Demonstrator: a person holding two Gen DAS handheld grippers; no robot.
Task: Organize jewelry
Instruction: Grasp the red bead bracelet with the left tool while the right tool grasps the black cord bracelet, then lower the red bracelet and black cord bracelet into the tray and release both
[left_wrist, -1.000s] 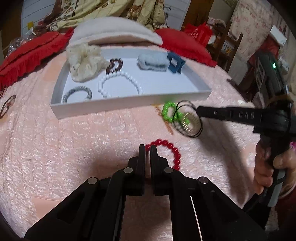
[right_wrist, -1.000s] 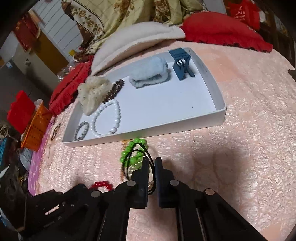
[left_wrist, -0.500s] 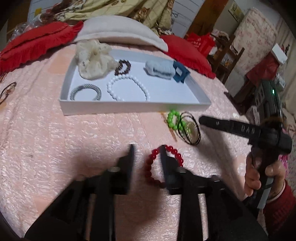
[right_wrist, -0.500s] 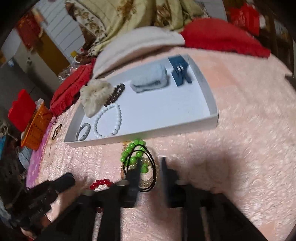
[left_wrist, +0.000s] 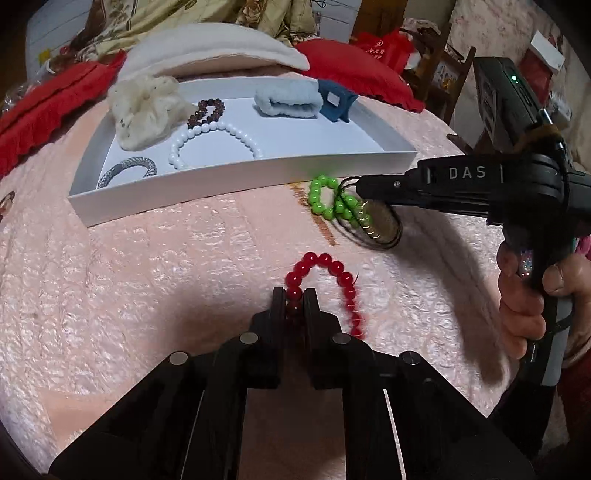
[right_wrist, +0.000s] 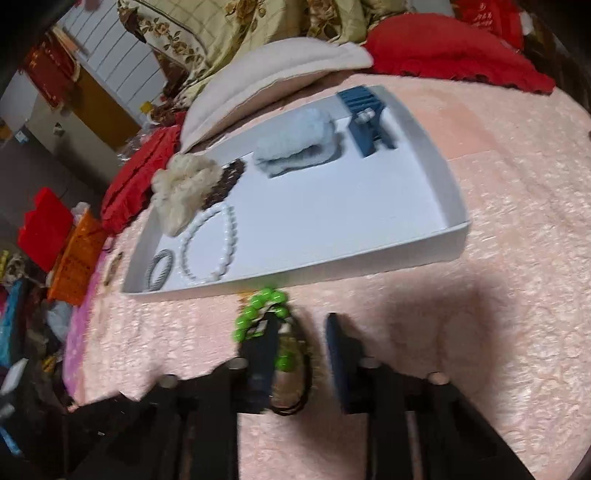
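A red bead bracelet (left_wrist: 325, 286) lies on the pink cover, one side pinched upright. Nearby a green bead bracelet (left_wrist: 328, 201) tangles with black hair ties (left_wrist: 380, 230) (blurred), just outside the white tray (left_wrist: 236, 184) of sorted pieces.

Cream pillow (left_wrist: 210, 50) beyond red cushions (left_wrist: 354, 70); floral quilt (right_wrist: 236, 26) behind; orange basket (right_wrist: 79, 258) off bed edge.

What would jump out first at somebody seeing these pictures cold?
Probably the red bead bracelet on the pink bedspread, pinched between the black fingers of the left gripper. Beside it, the right gripper is closing over a tangle of green bead bracelet and black hair ties. Behind both sits the white tray, already holding a white bead bracelet and a blue hair claw.
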